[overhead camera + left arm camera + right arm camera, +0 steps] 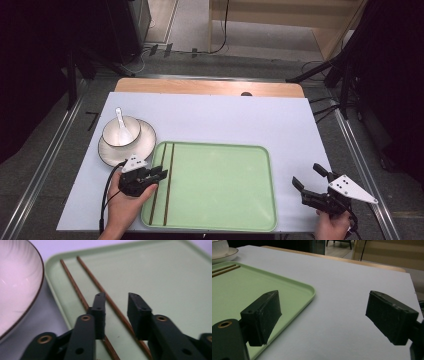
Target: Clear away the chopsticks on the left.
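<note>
Two brown chopsticks [165, 180] lie side by side along the left part of a green tray [225, 190]. My left gripper [159, 173] hovers low over them at the tray's left edge. Its jaws stand a little apart. In the left gripper view the right chopstick [93, 276] runs down between the fingertips of the left gripper [116, 302], and the left chopstick [72, 282] passes under the left jaw; the pads press on neither. My right gripper [306, 175] rests open, jaws wide, over the white mat just right of the tray [237, 290], nothing between its fingers [262, 315].
A white bowl [120, 132] with a white spoon [121, 120] in it stands on a dark-rimmed saucer [146, 146], just beyond my left gripper. The saucer's rim [37, 290] is close to the tray's corner. A white mat [225, 115] covers the wooden table [210, 86].
</note>
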The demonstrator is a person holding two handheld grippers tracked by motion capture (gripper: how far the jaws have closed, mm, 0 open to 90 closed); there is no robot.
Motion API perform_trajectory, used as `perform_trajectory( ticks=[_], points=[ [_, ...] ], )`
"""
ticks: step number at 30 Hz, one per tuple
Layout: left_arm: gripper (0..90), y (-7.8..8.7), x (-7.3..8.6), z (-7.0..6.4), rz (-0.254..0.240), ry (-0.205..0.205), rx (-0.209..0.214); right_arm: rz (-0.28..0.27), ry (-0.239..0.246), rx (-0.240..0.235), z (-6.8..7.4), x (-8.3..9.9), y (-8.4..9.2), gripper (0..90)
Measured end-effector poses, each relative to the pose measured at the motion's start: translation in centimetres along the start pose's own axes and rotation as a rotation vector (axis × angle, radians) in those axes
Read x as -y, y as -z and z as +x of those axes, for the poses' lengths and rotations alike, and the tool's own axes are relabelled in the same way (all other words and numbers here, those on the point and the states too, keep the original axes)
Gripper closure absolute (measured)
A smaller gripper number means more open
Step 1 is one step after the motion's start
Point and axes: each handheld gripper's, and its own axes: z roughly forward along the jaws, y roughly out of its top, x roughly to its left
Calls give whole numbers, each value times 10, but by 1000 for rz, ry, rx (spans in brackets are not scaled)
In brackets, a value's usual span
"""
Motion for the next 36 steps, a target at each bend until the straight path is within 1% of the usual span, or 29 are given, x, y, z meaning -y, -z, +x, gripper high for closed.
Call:
perform_trajectory(
  ticks=[1,2,3,4,5,6,7,8,10,11,12,13,14,15,16,18,19,21,24,27,33,36],
  points=[
    [630,4,0,2,-24,16,25,-1,0,-1,0,0,0,130],
    [589,9,0,4,-60,30,58,0,-1,0,0,0,0,130],
    [554,13,0,6,-93,23,65,-1,-1,1,0,0,0,130],
    [503,16,0,8,-136,0,53,-1,-1,0,0,0,0,130],
    [416,18,1,9,-164,-21,33,-1,0,1,0,0,0,130],
    [374,20,2,11,-186,-45,10,-1,0,3,1,0,1,130],
    [343,23,3,13,-195,-54,0,-1,0,3,1,0,1,130],
    [297,26,4,16,-201,-54,1,-2,0,3,1,0,1,130],
    [183,32,7,21,-209,-41,5,-2,1,4,0,0,1,130],
    [129,36,8,23,-200,-54,-12,-2,-3,5,0,0,1,130],
    [90,38,9,24,-200,-57,-28,-3,-2,4,0,0,1,130],
    [54,42,10,27,-202,-54,-33,-1,-4,5,0,0,1,130],
    [32,48,10,31,-220,-45,14,-1,-3,6,0,0,1,130],
    [7,51,11,33,-232,-46,50,-1,-3,5,0,0,1,130],
    [0,55,12,35,-255,-51,71,-2,-3,6,0,0,1,130],
    [0,62,13,38,-279,-55,70,-3,-2,6,0,0,1,130],
    [0,64,14,39,-283,-62,63,-3,-3,8,0,0,1,130],
    [0,69,16,43,-284,-71,61,-4,-4,9,-1,0,1,130],
    [0,74,21,50,-276,-66,42,-3,-7,10,-1,1,1,130],
    [0,79,26,56,-275,-61,33,-2,-9,11,-2,1,1,131],
    [0,90,36,73,-290,-25,6,-1,-5,14,-1,1,1,130],
    [0,92,39,79,-294,-3,-4,1,-4,15,-1,1,1,130]
  ],
)
